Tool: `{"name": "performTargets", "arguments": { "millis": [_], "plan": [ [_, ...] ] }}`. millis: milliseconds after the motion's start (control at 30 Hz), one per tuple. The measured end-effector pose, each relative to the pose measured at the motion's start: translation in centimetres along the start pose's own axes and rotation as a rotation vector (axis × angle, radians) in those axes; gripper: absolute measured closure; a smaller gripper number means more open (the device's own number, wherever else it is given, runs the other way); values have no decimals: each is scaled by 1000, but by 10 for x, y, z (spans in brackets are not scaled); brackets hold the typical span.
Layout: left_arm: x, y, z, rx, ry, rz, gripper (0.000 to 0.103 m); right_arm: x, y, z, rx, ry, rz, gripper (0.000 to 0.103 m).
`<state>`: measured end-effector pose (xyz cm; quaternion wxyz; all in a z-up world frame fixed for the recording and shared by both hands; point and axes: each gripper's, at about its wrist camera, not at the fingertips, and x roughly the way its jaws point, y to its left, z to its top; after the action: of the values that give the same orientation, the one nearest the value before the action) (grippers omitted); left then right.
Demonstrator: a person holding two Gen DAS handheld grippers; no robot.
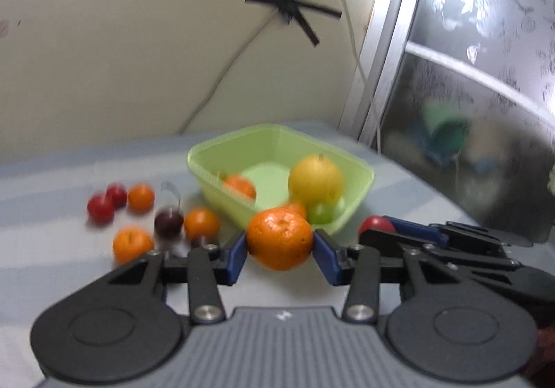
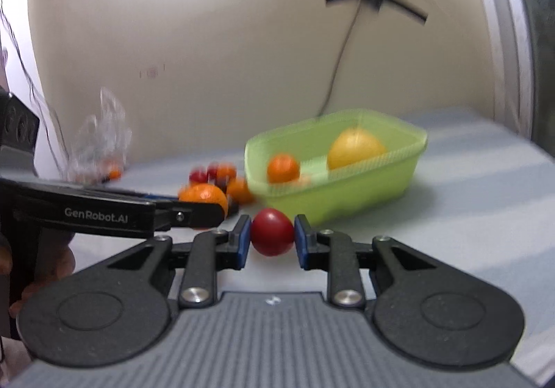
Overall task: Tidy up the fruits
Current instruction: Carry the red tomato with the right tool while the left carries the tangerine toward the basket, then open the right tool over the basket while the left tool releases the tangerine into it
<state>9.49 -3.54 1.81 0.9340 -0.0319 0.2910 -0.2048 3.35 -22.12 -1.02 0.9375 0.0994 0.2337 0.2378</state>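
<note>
My left gripper (image 1: 279, 245) is shut on an orange tangerine (image 1: 277, 232), held just in front of the green basket (image 1: 277, 136). In the basket lie a big yellow fruit (image 1: 315, 179), a tangerine (image 1: 239, 186) and a green fruit (image 1: 324, 212). My right gripper (image 2: 271, 235) is shut on a small red fruit (image 2: 271, 230), near the basket's (image 2: 347, 193) front wall. In the right wrist view the left gripper (image 2: 208, 205) comes in from the left with its tangerine (image 2: 203, 196). In the left wrist view the right gripper (image 1: 380, 228) shows at the right.
Loose fruit lies on the table left of the basket: red ones (image 1: 100, 209), tangerines (image 1: 140, 197) and a dark plum (image 1: 169, 221). A crumpled clear bag (image 2: 100, 141) stands by the wall. A cable (image 1: 222, 75) hangs down behind, and a glass door (image 1: 468, 75) bounds the right.
</note>
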Motion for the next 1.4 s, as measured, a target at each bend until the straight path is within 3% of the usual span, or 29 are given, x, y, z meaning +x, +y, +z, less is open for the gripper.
{"name": "performTargets", "arguments": {
  "millis": [200,467,500,533,600,800,967,1200,1400],
  "plan": [
    [27,6,37,-10,-36,2,61,12,-6,26,-47,-90,-50,74],
    [78,8,48,-8,33,34,60,41,-15,31,-74,-90,-93,72],
    [82,8,48,-15,45,37,59,43,-18,29,-64,-84,-92,69],
    [83,9,47,-26,46,34,57,45,-21,28,-53,-80,-96,59],
    [79,11,48,-41,36,20,55,41,-27,28,-30,-99,-105,53],
    [28,24,60,-94,-91,33,55,28,-43,32,60,-165,-138,53],
    [-26,45,43,-114,-156,147,55,17,-43,30,69,-230,-160,53],
    [-53,82,-13,-200,-83,269,55,12,-29,26,18,-241,-119,54],
    [-43,106,-29,-275,-34,213,55,2,10,21,-67,-168,29,62]
  ]
}}
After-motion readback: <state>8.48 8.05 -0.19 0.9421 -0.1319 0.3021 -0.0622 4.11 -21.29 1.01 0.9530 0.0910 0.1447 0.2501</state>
